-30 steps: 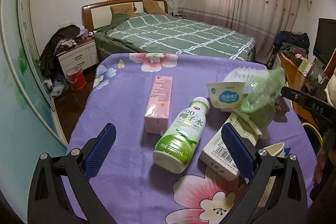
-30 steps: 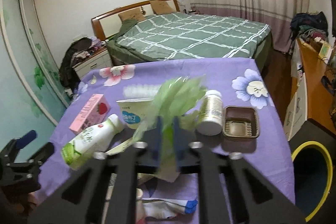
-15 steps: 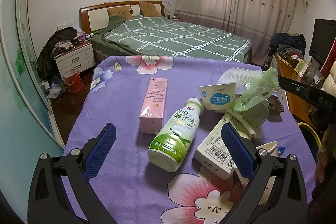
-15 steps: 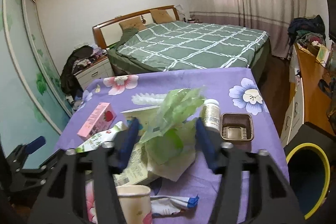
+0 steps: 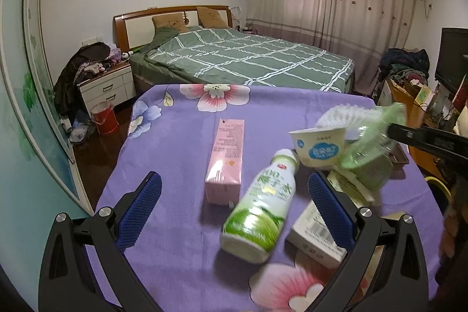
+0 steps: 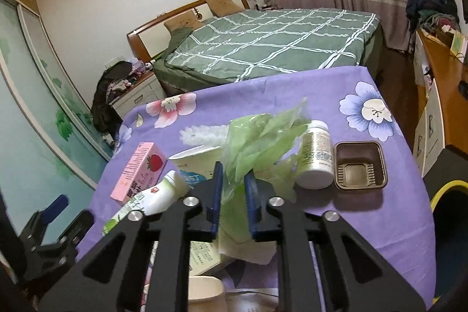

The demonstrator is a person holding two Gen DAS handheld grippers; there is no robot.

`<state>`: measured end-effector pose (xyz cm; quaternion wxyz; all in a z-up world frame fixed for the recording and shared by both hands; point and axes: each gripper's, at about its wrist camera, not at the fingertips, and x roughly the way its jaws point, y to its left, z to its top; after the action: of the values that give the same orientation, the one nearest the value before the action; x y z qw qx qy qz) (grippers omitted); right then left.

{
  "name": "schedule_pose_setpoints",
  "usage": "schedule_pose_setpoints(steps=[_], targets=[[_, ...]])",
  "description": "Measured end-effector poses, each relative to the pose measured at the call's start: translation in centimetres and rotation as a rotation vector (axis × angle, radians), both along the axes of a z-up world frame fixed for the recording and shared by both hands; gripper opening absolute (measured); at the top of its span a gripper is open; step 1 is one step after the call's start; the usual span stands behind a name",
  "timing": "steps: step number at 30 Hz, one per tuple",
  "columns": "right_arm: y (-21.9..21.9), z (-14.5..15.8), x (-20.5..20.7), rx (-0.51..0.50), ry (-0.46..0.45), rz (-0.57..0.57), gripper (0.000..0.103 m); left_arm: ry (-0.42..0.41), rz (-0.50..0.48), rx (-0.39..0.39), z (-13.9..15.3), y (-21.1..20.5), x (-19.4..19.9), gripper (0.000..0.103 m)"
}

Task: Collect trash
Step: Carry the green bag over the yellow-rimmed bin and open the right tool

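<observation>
Only right-wrist view shows brown tray point(image 6: 360, 165) beside pill bottle point(image 6: 315, 154).

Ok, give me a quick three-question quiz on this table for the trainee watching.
1. True or false: the left claw is open with nothing gripped.
2. What sits between the right claw's pads? A pink carton, B green plastic bag, C yogurt cup.
3. Which item lies on its side just left of the brown tray in the right wrist view?
Key: 1 true. 2 B; the jaws have just been closing, with the bag between them. 3 the white pill bottle.
</observation>
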<state>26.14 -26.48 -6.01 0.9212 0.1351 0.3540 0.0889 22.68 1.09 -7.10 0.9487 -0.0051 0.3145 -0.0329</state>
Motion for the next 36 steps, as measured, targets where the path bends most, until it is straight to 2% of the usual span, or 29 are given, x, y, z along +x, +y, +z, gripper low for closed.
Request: schedule_pose_setpoints(steps=[9, 15, 18, 23, 26, 32, 35, 36], targets=[[-1.2, 3.3, -3.2, 0.023, -0.098, -0.010, 0.006, -0.036, -0.043, 0.041, -0.8, -0.9, 3.8, 0.099], [-3.1, 5.7, -5.6, 0.023, -0.162, -0.036, 0.006, -0.023, -0.061, 0.028, -1.8, -0.8, 5.0, 0.099], [-5.1, 6.2, -7.0, 0.017, -0.176, -0.084, 0.006, -0.029, -0.068, 0.024, -1.8, -0.9, 4.8, 0.099], [-10.9, 6.4, -9.8, -0.032, -0.189, -0.257, 0.006, -0.034, -0.078, 0.012, -1.9, -0.9, 4.7, 0.099], [-14.6, 5.2, -10.7, -0.071, -0.148, -0.367, 0.006, -0.040, -0.083, 0.014, -1.9, -1.1, 4.7, 0.099], [-21.1, -0.6, -11.1, -0.100, 0.018, -0.535, 0.009, -0.045, -0.096, 0.002, -1.8, -1.5, 4.4, 0.099], [-21.9, -2.8, -10.5, -0.134, 0.049, -0.587, 0.015, -0.049, -0.103, 0.008, -1.8, -1.8, 4.3, 0.099], [-21.9, -3.1, -10.1, -0.139, 0.042, -0.593, 0.021, -0.051, -0.106, 0.010, -1.8, -2.0, 4.3, 0.099]])
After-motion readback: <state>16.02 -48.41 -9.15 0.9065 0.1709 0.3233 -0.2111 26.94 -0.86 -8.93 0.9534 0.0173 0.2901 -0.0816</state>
